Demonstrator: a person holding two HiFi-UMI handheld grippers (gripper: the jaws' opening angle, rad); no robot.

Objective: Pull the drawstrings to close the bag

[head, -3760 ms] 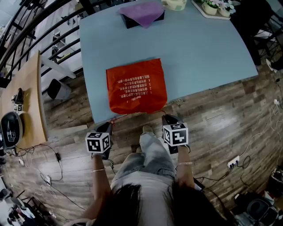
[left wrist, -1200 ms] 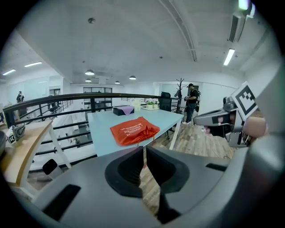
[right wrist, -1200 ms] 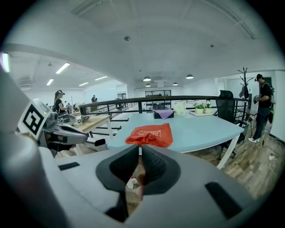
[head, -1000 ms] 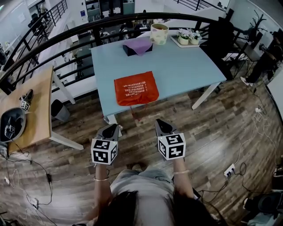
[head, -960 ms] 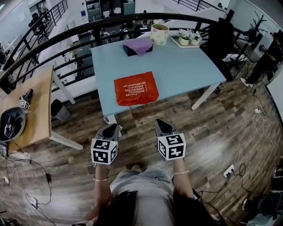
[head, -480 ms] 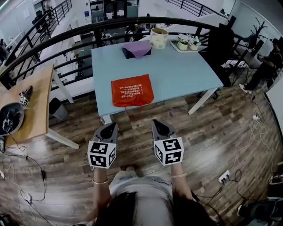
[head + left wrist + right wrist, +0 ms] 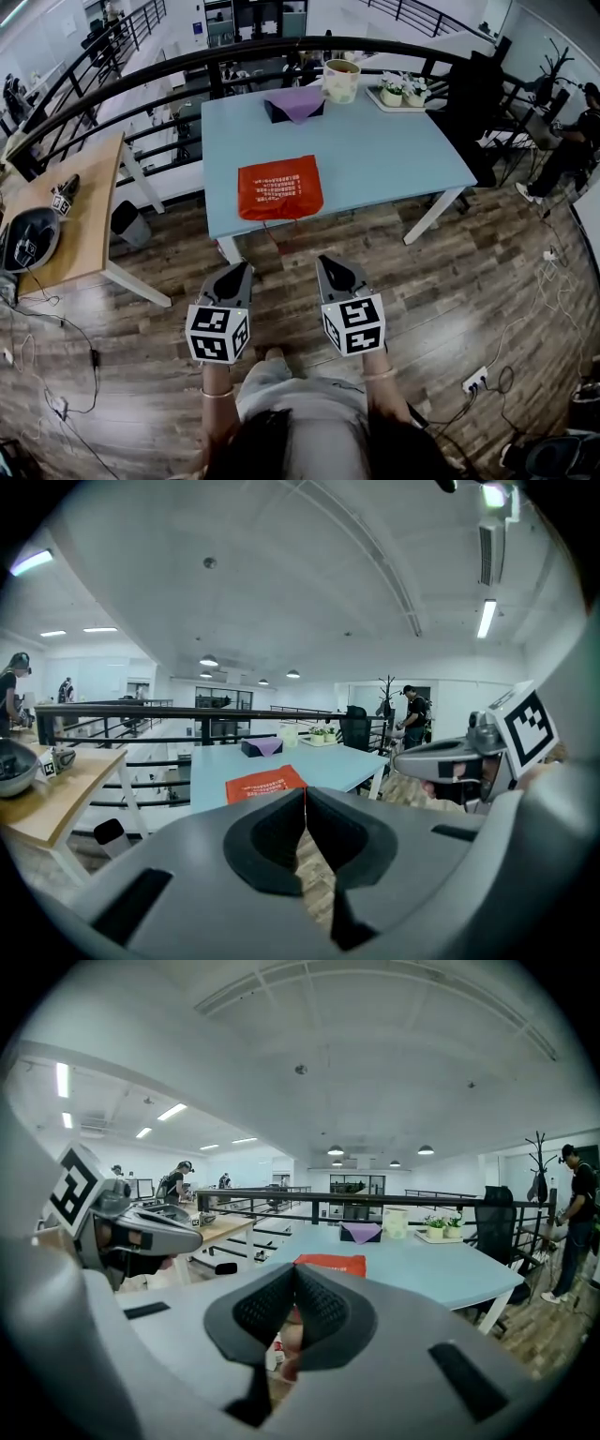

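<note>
Well ahead of both pairs of fingers lies one flat, rectangular red fabric bag point(image 7: 279, 187) with white print. It rests near the front edge of a smooth light-blue tabletop point(image 7: 394, 155), and neither tool touches it. Two grey plastic grippers are held side by side over wood-plank flooring point(image 7: 469, 272), each carrying one black-and-white marker cube. The left gripper point(image 7: 241, 269) has its matte black pads pressed together. One thin red drawstring point(image 7: 305, 801) shows as a hairline in the seam between them, pinched. The right gripper point(image 7: 326, 260) has dimpled black pads whose tips meet; whether a cord sits between them I cannot tell. Beyond the bag, farther from the fingers, stand one dark box draped with a purple cloth point(image 7: 298, 99), one pale round cup point(image 7: 341, 81) and one tray point(image 7: 398, 106) holding two small potted plants. Off to the left of the left fingers stands one wooden side table point(image 7: 89, 211).
</note>
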